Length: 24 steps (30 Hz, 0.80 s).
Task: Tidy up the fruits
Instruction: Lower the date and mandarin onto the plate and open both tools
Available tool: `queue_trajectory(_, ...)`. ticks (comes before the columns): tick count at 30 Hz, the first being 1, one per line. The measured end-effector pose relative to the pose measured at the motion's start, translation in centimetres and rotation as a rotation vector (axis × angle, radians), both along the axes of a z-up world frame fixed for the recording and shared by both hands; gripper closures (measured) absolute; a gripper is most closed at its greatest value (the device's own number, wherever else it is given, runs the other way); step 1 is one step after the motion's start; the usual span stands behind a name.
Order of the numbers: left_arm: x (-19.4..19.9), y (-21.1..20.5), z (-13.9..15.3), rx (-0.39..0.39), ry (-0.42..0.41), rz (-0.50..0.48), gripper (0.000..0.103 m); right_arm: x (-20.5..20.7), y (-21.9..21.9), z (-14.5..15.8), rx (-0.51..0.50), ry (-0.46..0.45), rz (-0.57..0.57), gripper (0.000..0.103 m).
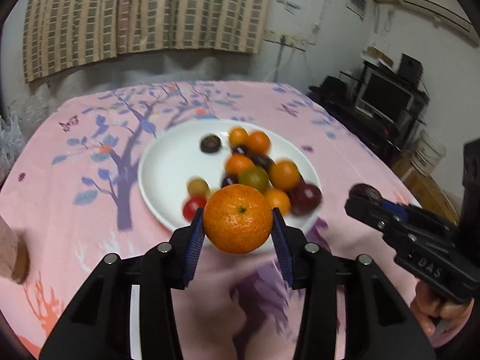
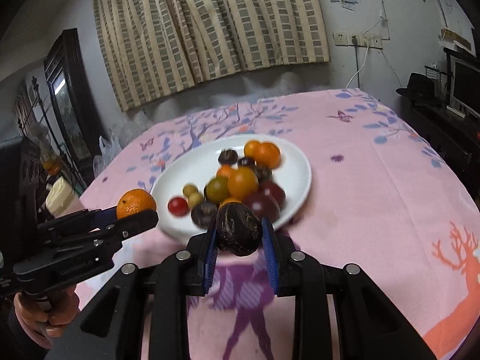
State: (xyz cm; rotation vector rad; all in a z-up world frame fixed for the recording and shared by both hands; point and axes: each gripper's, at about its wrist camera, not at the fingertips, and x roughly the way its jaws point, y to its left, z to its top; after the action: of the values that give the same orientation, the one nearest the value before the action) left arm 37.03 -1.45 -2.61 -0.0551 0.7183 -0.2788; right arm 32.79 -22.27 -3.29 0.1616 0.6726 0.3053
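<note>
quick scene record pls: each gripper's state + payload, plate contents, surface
left gripper: shut on orange, held above the near rim of the plate
right gripper: shut on dark round fruit, also near the plate's front rim
plate: white, holds a mixed pile of small orange, red, green and dark fruits
surface: pink tablecloth with tree and deer print
blur: plate fruits smeared, exact count unclear

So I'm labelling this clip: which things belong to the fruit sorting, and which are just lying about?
Part of the job:
left claw shut on mandarin
right claw shut on dark fruit
white plate

Lying about:
curtain
black hat
monitor
</note>
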Motion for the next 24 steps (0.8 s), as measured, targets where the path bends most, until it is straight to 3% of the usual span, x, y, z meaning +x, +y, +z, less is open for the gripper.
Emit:
queue_trajectory(6, 6.4, 0.4, 0.7, 0.0, -0.004, 0.075, 0.06, 6.8, 0.7, 1.1, 0.019, -0.018, -0.072, 0.075)
queue_trajectory(11, 11.0, 0.7, -1.3, 0.038, 0.057, 0.135, 0.06, 12.4, 0.6, -0.8, 0.023, 0.055, -0.104, 0.074)
queue_trajectory(17, 13.6, 0.7, -3.7, 0.057, 0.121, 0.154, 0.06, 15.1, 0.6, -2.6, 0.004, 0.107, -0.108, 0.073)
queue_trajectory(24, 14.0, 0.4, -4.6, 0.082, 0.143, 0.157, 0.059, 15.9, 0.8, -4.1, -0.009, 0.157, -0.097, 0.073)
